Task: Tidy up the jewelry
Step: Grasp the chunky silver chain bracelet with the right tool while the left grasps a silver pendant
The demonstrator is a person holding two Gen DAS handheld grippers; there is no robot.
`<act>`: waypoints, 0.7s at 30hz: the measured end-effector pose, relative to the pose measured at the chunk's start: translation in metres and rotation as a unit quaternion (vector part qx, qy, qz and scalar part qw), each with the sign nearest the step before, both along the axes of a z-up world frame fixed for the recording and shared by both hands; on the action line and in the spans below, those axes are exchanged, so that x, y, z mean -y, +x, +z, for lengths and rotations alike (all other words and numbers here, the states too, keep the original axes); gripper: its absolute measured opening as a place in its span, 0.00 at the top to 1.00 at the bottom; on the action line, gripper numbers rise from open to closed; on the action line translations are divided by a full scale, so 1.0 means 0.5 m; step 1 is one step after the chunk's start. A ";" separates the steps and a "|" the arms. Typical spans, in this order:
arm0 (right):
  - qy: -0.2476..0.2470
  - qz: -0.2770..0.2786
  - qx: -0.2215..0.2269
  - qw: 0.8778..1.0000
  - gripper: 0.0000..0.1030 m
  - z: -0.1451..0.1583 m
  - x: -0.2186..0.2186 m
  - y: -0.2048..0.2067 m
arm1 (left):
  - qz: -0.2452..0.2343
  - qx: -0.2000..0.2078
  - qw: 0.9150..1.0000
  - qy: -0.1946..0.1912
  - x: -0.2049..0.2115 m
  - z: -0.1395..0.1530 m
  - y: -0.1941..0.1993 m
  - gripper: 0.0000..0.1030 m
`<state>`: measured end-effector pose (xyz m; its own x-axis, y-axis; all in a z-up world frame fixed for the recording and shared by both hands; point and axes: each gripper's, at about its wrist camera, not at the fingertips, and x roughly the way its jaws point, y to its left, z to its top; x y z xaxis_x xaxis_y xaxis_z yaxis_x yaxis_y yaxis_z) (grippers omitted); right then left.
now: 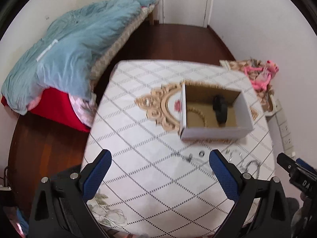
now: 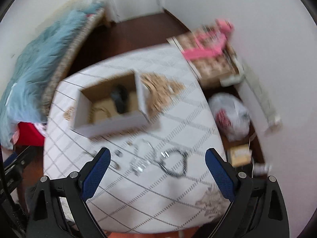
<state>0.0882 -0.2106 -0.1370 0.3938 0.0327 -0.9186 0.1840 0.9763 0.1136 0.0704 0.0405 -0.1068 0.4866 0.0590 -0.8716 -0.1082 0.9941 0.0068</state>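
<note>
Currently, scene status:
Left gripper [image 1: 160, 156]: jaws spread wide, nothing between them, above the table [image 1: 138, 178].
Right gripper [image 2: 157, 154]: jaws spread wide, holding nothing, over the jewelry.
Jewelry [image 2: 174, 162]: silver pieces scattered on the tablecloth, just in front of the box.
Box [image 1: 214, 132]: open-topped, white, on the table; a dark object [image 1: 220, 109] lies inside.

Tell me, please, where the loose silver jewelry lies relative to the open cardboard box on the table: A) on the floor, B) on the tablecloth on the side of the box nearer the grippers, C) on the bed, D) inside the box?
B: the silver jewelry lies scattered on the tablecloth between the box and the open right gripper.
</note>
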 end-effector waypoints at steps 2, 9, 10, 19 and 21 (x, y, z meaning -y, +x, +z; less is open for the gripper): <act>0.016 -0.025 -0.028 0.999 0.06 -0.059 0.035 -0.010 | -0.002 -0.013 1.000 0.004 0.008 -0.038 -0.005 0.02; 0.031 -0.077 -0.084 0.993 0.35 -0.213 0.103 -0.033 | -0.005 -0.061 0.998 0.018 0.033 -0.159 -0.009 0.02; 0.028 -0.074 -0.085 0.993 0.36 -0.226 0.098 -0.035 | -0.006 -0.067 0.998 0.020 0.034 -0.172 -0.011 0.02; -0.057 -0.038 -0.060 0.996 0.68 -0.243 0.027 -0.029 | -0.008 -0.085 0.996 0.032 0.031 -0.211 -0.015 0.02; -0.057 -0.027 -0.055 0.997 0.92 -0.240 0.019 -0.029 | -0.015 -0.086 0.996 0.026 0.037 -0.217 -0.014 0.02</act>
<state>0.0737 -0.2199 -0.2571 0.2897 -0.0927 -0.9526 0.2412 0.9702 -0.0210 0.0634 0.0219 -0.2151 0.3328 0.0945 -0.9382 -0.0715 0.9946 0.0748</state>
